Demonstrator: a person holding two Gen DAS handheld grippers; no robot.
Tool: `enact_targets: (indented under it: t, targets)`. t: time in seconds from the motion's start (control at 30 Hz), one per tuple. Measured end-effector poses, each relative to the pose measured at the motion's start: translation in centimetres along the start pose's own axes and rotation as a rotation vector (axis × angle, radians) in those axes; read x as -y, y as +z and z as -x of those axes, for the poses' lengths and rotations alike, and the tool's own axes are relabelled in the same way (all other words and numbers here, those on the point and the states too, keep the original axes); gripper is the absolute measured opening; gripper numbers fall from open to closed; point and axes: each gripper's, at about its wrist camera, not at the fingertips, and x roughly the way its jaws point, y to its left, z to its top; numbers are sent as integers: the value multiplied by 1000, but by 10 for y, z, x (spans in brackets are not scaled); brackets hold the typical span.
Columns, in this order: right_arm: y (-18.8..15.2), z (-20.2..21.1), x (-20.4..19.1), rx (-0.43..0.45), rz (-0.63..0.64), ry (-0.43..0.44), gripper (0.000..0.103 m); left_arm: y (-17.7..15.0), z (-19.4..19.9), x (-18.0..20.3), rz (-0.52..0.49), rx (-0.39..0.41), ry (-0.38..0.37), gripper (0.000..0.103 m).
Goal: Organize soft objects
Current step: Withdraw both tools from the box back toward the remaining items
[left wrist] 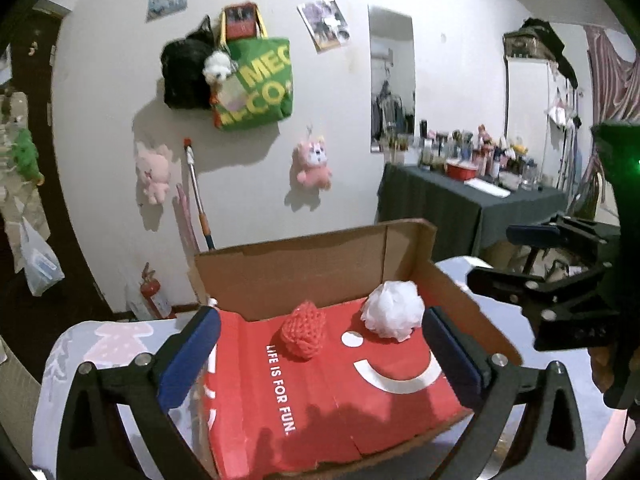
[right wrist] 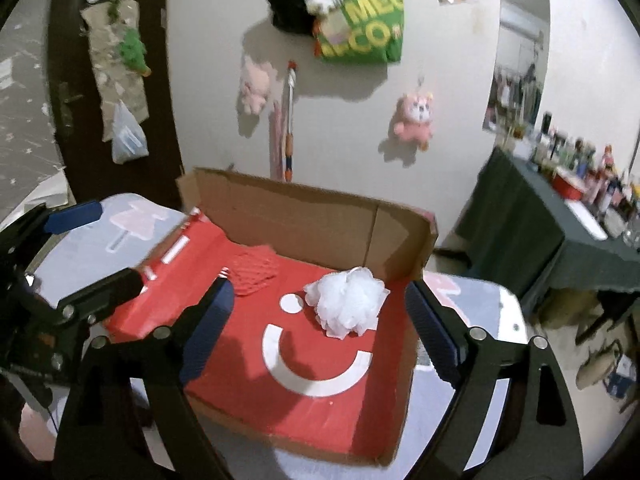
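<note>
A red-lined cardboard box [left wrist: 312,264] [right wrist: 304,216] lies open on a small table. Inside it rest a red knitted ball [left wrist: 303,335] [right wrist: 254,270] and a white mesh bath puff [left wrist: 391,313] [right wrist: 347,303], a little apart, both near the back wall. My left gripper [left wrist: 320,360] hovers above the box, open, nothing between its blue pads [left wrist: 188,356]. My right gripper [right wrist: 318,330] is also open and empty, above the box, with the puff seen beyond its fingers. Each gripper shows at the edge of the other's view: the right gripper [left wrist: 520,256] and the left gripper [right wrist: 92,244].
The table [left wrist: 104,340] [right wrist: 96,236] wears a pale cloth with pink prints. Behind is a white wall with a green tote bag [left wrist: 256,80], pink plush toys [left wrist: 314,162] and a broom. A dark-clothed table crowded with bottles [left wrist: 468,196] stands at right; a fire extinguisher sits on the floor.
</note>
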Motion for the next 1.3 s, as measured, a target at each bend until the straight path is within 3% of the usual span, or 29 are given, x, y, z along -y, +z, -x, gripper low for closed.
enact_targets:
  t: [0.4,0.8,0.9,1.1,1.3]
  targets:
    - [-49,106,-29,160,1,-15,89,-37,96,22,16,124,32,103]
    - [-126,178,-56,297,9,-76,90,-99,156,48,34,196,39,103]
    - [-144,189,-61,319,3,-84,97,-117,164,55,42,205,52,103]
    - [-185,189,-69,309,-31,-93,97,-151,167,65,46,202,57,103]
    - [-228,169,-73,272,-80,-110,97,-197,145,66,77,115,63,103]
